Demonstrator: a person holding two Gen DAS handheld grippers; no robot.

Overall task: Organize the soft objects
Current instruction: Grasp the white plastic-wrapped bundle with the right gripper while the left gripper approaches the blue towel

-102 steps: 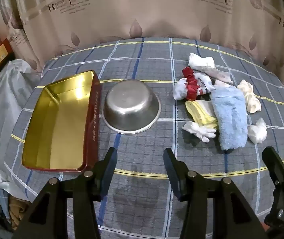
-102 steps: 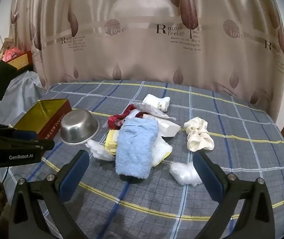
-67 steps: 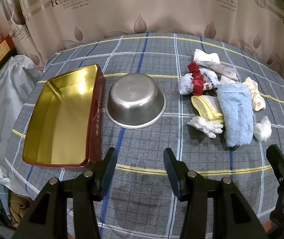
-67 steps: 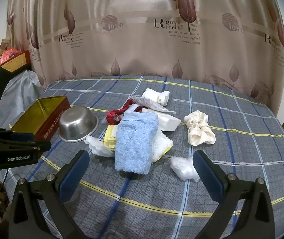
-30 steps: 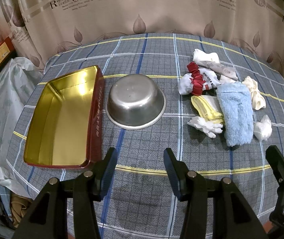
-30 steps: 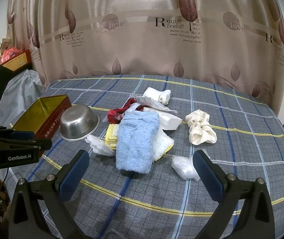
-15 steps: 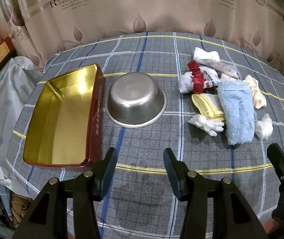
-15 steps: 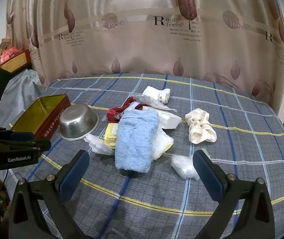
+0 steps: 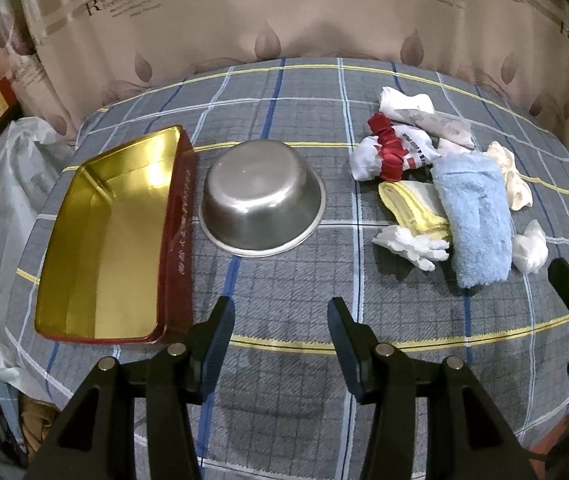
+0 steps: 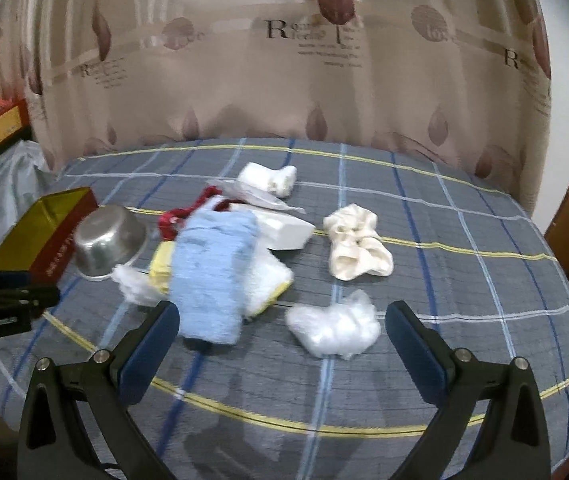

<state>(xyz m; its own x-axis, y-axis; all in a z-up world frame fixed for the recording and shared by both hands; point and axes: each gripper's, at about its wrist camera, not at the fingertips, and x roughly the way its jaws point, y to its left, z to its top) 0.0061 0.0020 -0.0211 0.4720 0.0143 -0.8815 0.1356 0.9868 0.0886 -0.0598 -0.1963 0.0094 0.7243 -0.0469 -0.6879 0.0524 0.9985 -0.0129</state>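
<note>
Right tool [image 10: 282, 330] hangs above the plaid worktop [image 10: 464, 280], jaws wide apart, empty, a crumpled clear plastic wad [image 10: 334, 330] lying between them. Blue towel [image 10: 214, 272] tops the soft pile beside it. Left tool [image 9: 280, 330] half-spread, empty, near the upturned steel bowl [image 9: 262, 198] and gold tin [image 9: 112, 236].

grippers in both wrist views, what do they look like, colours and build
Both are alike. The left gripper and the right gripper each have two black angular plastic arms joined with silver rivets. The fingers carry dark blue pads on their inner faces. In the right wrist view the left gripper's body shows at the left edge, with small white lettering too blurred to read.
</note>
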